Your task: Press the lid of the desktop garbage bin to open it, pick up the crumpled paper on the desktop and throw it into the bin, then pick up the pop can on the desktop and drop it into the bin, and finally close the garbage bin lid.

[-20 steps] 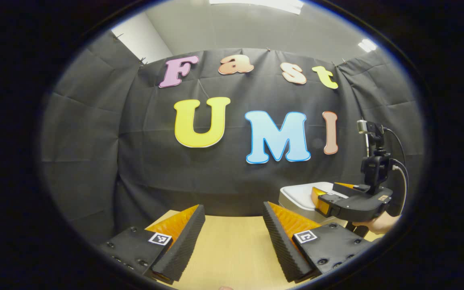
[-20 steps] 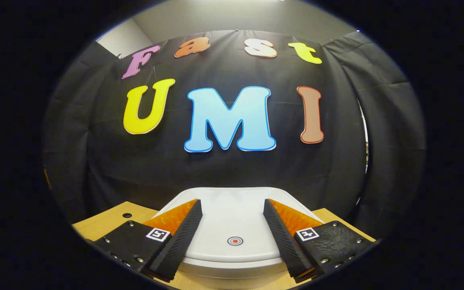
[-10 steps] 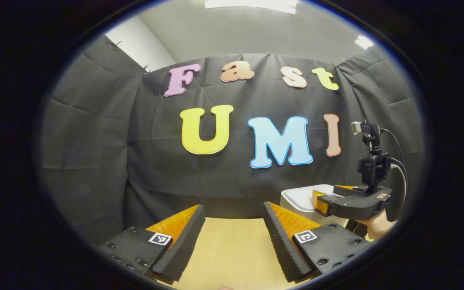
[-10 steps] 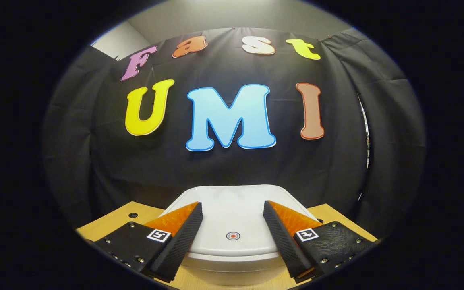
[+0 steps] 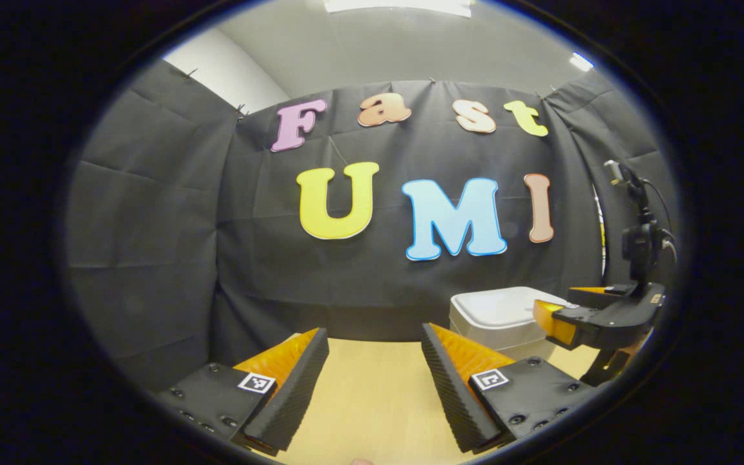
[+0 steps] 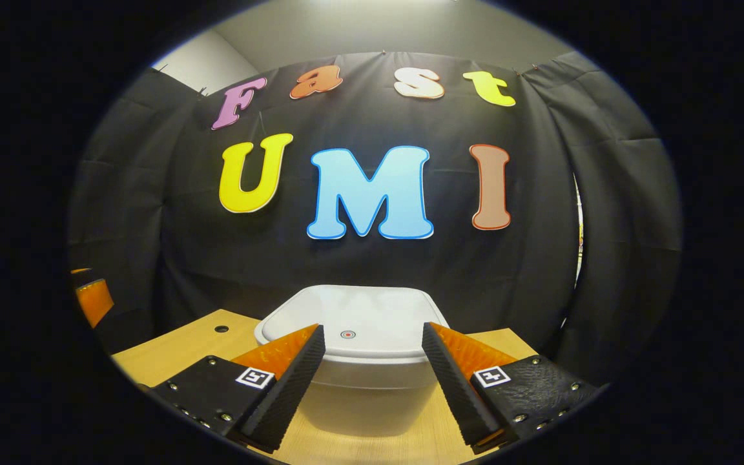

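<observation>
Standing upright on the wooden desktop point(image 6: 172, 352) before the black cloth wall, the white garbage bin point(image 6: 352, 361) has its lid point(image 6: 352, 320) shut flat, long axis running side to side, red-dotted press spot facing the right gripper point(image 6: 372, 374). That gripper's fingers are spread, holding nothing, just short of the bin. The left gripper point(image 5: 375, 381), likewise spread and empty, hangs over bare desktop.

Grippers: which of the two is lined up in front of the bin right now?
The right gripper: its open fingers frame the white bin with its lid down. The left gripper points at bare table.
</observation>
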{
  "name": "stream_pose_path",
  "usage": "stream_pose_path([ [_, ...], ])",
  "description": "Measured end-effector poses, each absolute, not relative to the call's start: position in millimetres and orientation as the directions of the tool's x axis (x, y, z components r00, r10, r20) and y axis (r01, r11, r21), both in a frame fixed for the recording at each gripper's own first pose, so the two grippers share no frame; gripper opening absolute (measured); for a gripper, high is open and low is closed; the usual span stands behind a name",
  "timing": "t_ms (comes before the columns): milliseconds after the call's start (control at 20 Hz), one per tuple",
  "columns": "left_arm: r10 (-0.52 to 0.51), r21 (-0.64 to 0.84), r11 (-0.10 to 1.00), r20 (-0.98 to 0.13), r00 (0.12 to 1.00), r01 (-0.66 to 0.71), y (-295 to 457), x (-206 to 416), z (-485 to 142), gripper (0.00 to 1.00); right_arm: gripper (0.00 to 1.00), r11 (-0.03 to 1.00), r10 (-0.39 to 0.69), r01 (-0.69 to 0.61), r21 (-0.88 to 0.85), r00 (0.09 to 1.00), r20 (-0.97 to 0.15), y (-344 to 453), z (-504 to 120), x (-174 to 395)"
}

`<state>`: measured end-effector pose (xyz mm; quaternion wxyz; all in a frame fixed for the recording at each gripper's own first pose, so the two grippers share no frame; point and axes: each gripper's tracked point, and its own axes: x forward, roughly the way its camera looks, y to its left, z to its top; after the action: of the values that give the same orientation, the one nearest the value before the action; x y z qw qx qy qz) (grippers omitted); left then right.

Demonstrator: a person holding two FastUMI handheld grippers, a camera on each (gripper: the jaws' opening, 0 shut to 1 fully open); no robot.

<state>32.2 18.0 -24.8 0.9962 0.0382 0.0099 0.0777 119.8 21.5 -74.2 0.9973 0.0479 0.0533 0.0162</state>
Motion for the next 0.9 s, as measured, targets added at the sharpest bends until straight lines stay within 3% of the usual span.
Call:
stream_pose_path([
  [450,0.135,0.023,0.991,0.004,0.991,-0.135,10.2,42.6,-35.1,0.96,0.96,0.994,0.091,-0.09,0.057,0.995,-0.026,36.0,-43.0,56.6],
  [900,0.1,0.056,0.993,0.023,0.995,-0.101,32.6,51.3,-22.9,0.96,0.96,0.994,0.086,-0.085,0.065,0.996,-0.014,57.5,-38.1,47.9],
])
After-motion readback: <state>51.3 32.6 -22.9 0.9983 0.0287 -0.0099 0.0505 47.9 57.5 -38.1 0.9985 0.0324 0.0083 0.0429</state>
